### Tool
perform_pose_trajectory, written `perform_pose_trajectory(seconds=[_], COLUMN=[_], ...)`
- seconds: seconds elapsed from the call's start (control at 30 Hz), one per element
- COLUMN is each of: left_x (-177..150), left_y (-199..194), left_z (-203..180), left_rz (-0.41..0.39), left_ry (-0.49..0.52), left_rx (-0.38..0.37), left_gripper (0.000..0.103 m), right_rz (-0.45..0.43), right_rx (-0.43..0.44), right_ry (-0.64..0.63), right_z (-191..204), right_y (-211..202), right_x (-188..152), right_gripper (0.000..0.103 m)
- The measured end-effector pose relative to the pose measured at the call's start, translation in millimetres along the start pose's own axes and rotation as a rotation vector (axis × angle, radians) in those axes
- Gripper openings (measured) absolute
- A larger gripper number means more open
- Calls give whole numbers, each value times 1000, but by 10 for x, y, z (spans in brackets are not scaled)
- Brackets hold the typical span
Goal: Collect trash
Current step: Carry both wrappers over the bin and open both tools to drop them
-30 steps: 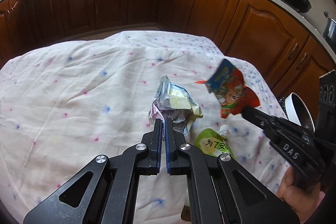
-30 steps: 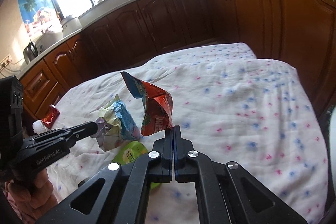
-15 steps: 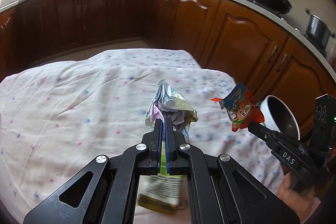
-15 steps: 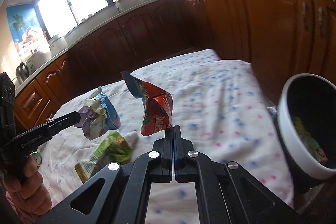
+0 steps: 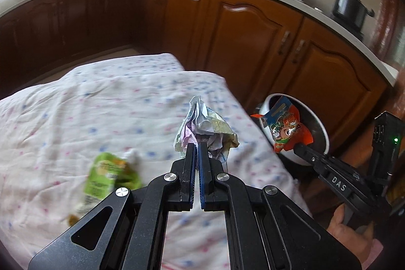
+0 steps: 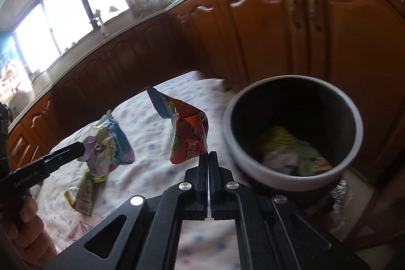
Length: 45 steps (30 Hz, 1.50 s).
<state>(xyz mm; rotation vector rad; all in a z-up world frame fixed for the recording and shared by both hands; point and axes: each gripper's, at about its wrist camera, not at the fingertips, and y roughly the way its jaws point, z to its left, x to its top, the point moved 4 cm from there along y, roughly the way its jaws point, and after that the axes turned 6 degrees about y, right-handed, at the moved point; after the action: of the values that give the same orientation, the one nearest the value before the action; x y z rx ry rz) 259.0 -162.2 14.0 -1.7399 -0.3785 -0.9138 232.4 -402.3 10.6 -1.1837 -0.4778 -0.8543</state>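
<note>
A crumpled wrapper [image 5: 206, 129] is clamped in the left gripper [image 5: 197, 147] above the cloth-covered tabletop [image 5: 76, 108], where a green pouch [image 5: 108, 172] lies. A red snack bag [image 6: 187, 130], pinched in the right gripper [image 6: 208, 156], has been carried nearer the trash bin [image 6: 253, 163], which holds litter.

The black left gripper [image 5: 197, 147] has its 2 fingers squeezed together on a crumpled pale paper wrapper [image 5: 206, 129] and holds it up in the air. The black right gripper [image 6: 209, 156] has its 2 fingers pinched tight on a red and blue snack bag [image 6: 186, 128], lifted too. A bare hand [image 5: 354, 232] grips its handle.
</note>
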Motion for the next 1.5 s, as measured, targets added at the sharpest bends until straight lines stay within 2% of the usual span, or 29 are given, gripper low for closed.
perform_pose_trajectory(seconds=[0.37, 0.77, 1.03, 1.27, 1.43, 1.47, 1.5], left_x=[203, 480, 511, 455, 462, 450, 456], left_y=[182, 504, 850, 1137, 1282, 1302, 1327], left_z=[-769, -1454, -1644, -1749, -1792, -1789, -1806], left_rz=[-6, 9, 38, 100, 144, 151, 159], left_ry=[75, 144, 171, 188, 187, 185, 185], left_rx=[-90, -135, -122, -132, -140, -138, -135], left_gripper=[2, 2, 2, 2, 4, 5, 8], right_rz=[-44, -10, 33, 64, 86, 85, 82], right_rx=[-106, -176, -214, -220, -202, -195, -192], right_ry=[77, 79, 74, 68, 92, 99, 104], right_z=[-712, -1065, -1192, -1230, -1289, -1302, -1313], right_y=[-249, -134, 30, 124, 171, 164, 152], right_x=[164, 325, 338, 396, 427, 429, 431], right_gripper=[0, 0, 0, 1, 11, 15, 24])
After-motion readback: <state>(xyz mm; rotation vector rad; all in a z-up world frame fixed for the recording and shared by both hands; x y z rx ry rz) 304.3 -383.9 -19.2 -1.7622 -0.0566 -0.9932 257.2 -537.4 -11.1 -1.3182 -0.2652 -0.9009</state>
